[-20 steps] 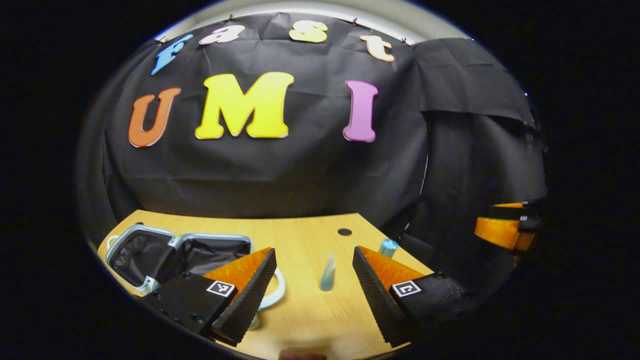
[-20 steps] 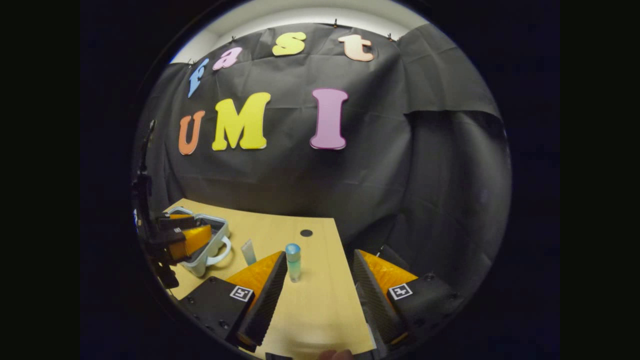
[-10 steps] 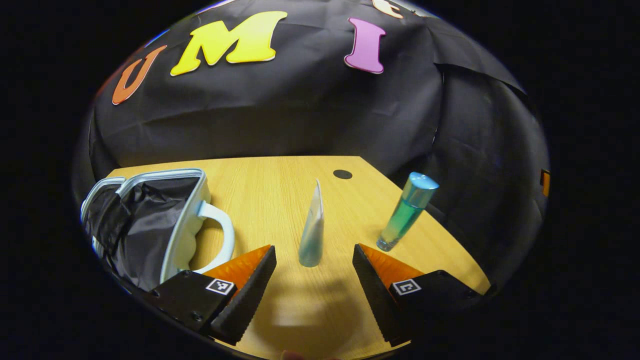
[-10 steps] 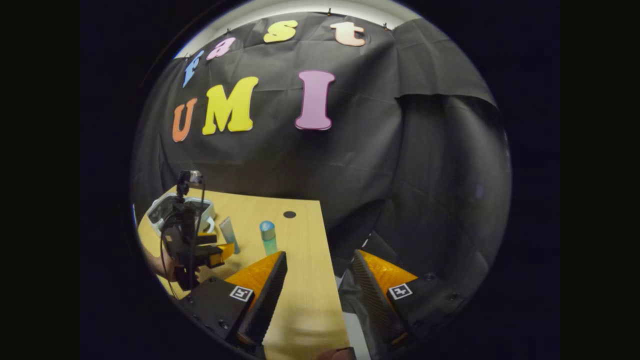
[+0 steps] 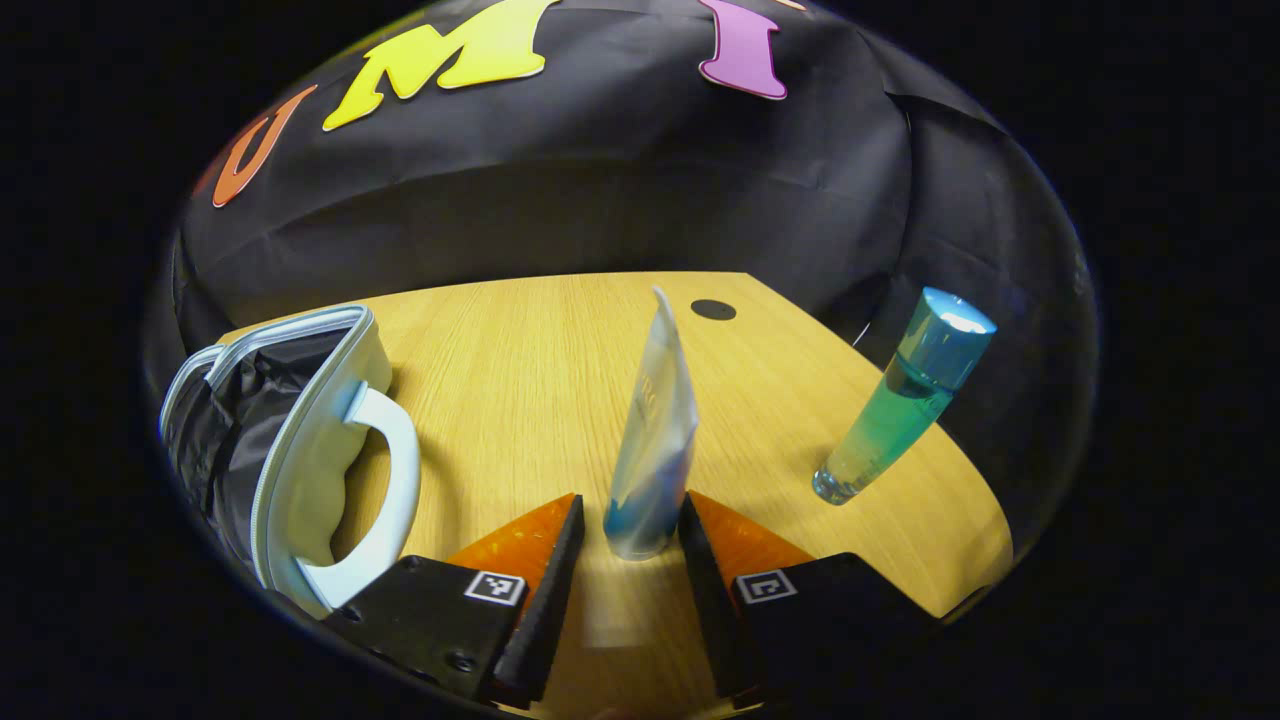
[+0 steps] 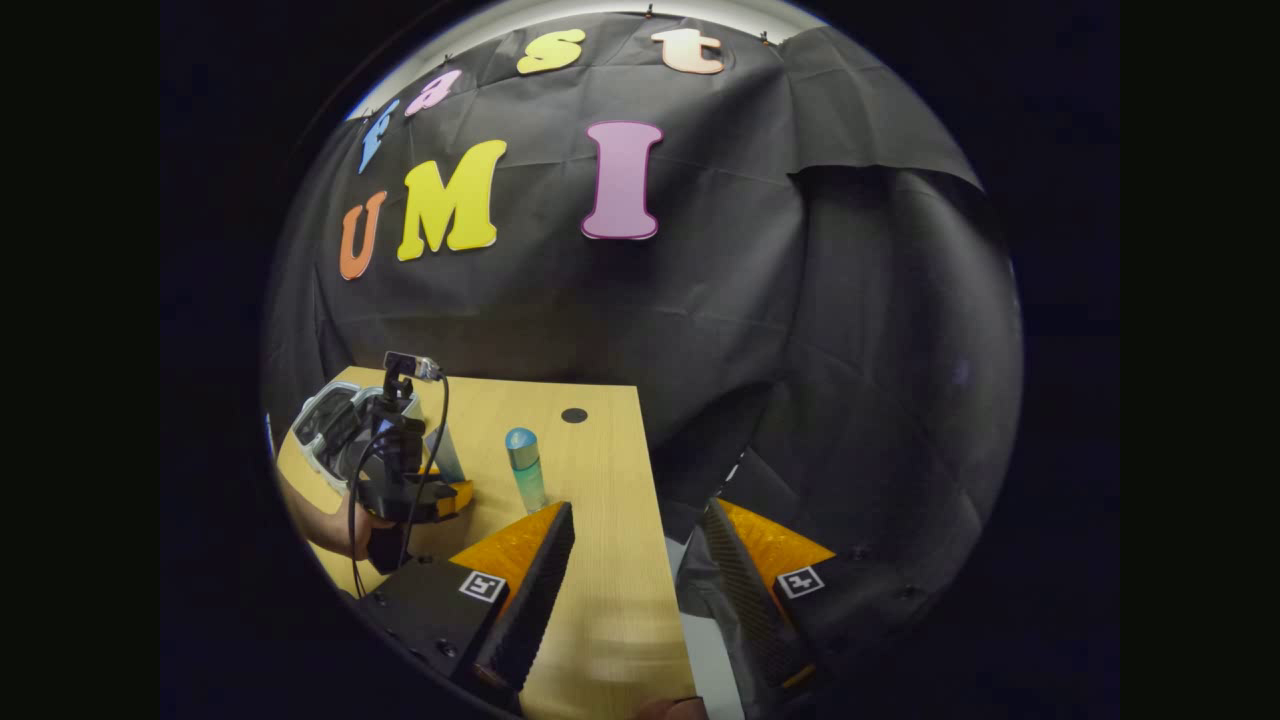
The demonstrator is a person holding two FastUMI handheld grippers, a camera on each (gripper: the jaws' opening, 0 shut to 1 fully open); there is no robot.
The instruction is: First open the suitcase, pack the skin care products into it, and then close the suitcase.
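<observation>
Counting, skin care items: two are seen on the wooden table (image 5: 500, 360), one tube (image 5: 655, 440) and one bottle (image 5: 900, 410).
Suitcases: one suitcase (image 5: 300, 440), lying open at about 9 o'clock in the left gripper view, black lining showing, its one pale handle (image 5: 385, 490) turned toward the tube.
Grippers: two are counted, left gripper (image 5: 628, 560) and right gripper (image 6: 632, 570).
Tube: stood upright on its cap at the centre of the left gripper view, its base set between the left gripper's fingers (image 5: 548, 580); the jaws are drawn in narrow around it, but whether both fingers actually press on it can't be told tbh.
Bottle: teal, blue cap, stood at about 3 o'clock in the left gripper view, well apart from the tube; it looks tilted, but that may only be the lens.
Right gripper: jaws are held wide with nothing between them, out over the table's right edge.
Hidden stuff: the suitcase's far half is cut off at the view's edge. In the right gripper view the tube is mostly covered by the left gripper, and the suitcase behind it is hard to make out. One hand (image 6: 330, 520) is partly seen holding that gripper.
Table: one dark round hole (image 5: 713, 309) is seen at 12 o'clock.
</observation>
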